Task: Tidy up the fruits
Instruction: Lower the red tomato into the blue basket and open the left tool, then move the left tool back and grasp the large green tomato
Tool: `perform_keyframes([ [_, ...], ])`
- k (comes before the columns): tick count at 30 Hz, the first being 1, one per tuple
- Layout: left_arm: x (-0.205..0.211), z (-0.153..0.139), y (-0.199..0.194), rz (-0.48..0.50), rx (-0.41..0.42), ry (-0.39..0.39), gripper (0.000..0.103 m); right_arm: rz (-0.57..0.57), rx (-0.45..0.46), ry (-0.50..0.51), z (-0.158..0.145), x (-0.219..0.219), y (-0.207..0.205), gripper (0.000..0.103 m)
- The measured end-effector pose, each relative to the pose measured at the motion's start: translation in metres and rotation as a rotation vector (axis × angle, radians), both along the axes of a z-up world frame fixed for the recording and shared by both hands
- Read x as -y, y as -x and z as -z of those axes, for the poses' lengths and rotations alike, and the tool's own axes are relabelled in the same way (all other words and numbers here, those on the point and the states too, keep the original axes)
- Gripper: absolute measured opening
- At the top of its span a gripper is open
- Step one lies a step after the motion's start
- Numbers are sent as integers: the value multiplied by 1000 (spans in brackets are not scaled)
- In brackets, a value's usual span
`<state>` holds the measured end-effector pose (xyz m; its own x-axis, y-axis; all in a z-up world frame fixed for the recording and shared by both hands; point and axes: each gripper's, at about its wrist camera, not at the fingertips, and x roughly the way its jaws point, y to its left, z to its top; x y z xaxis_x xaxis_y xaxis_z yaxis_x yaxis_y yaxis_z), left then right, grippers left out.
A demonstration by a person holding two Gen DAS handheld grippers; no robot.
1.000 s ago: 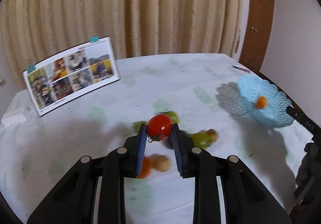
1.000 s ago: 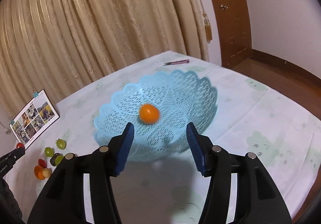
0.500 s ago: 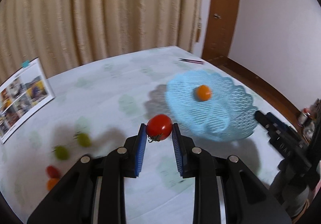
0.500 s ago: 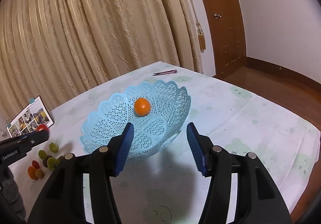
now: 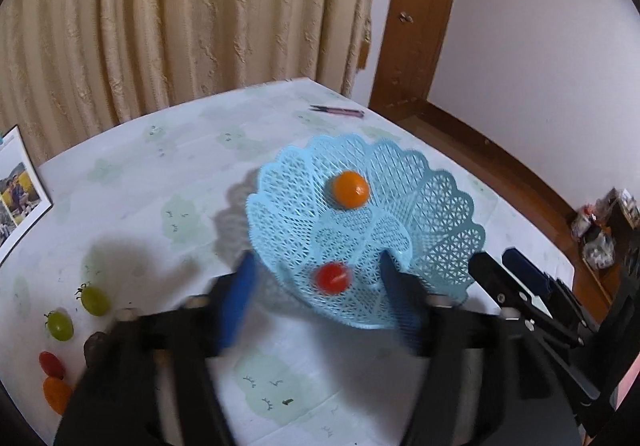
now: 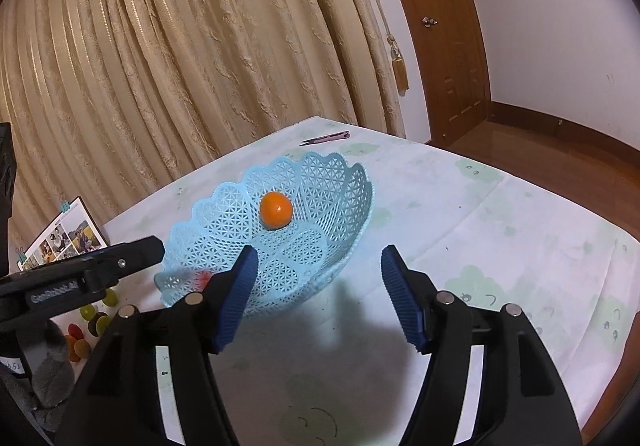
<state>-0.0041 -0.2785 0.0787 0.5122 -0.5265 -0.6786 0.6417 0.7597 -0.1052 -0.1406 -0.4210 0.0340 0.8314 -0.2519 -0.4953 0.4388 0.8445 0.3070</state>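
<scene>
Your L gripper (image 5: 320, 294) jaws are spread wide, empty; red tomato (image 5: 331, 278) sits in the blue basket (image 5: 440, 214) w/ the orange fruit (image 5: 350, 188). R gripper (image 6: 316, 286) jaws open too. Basket's tilted, light: nudge the rim & fruit could roll out.

My left wrist camera looked steeply down over its fingers, close above the basket (image 5: 448, 214); my right watched the same basket (image 6: 340, 182) from farther back.

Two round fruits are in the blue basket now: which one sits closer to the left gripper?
The red tomato, low in the blue basket between the open left gripper's fingers. The orange fruit lies farther back.
</scene>
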Motion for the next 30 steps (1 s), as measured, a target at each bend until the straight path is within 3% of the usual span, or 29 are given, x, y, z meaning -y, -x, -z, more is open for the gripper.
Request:
perform_keyframes([
  [3, -11, -2, -5, -30, 2, 1, 70, -3, 2, 3, -1, -3, 0, 66],
  [10, -52, -11, -18, -123, 34, 17, 89, -14, 1, 11, -5, -16, 0, 67],
  [22, -151, -30, -36, -310, 86, 24, 89, -101, 2, 43, -17, -58, -11, 70],
  [24, -171, -29, -42, -351, 83, 27, 89, -119, 0, 38, -18, -65, -13, 74],
  [30, -200, -15, -65, -423, 32, 11, 89, -167, -23, 43, -18, -86, -20, 74],
])
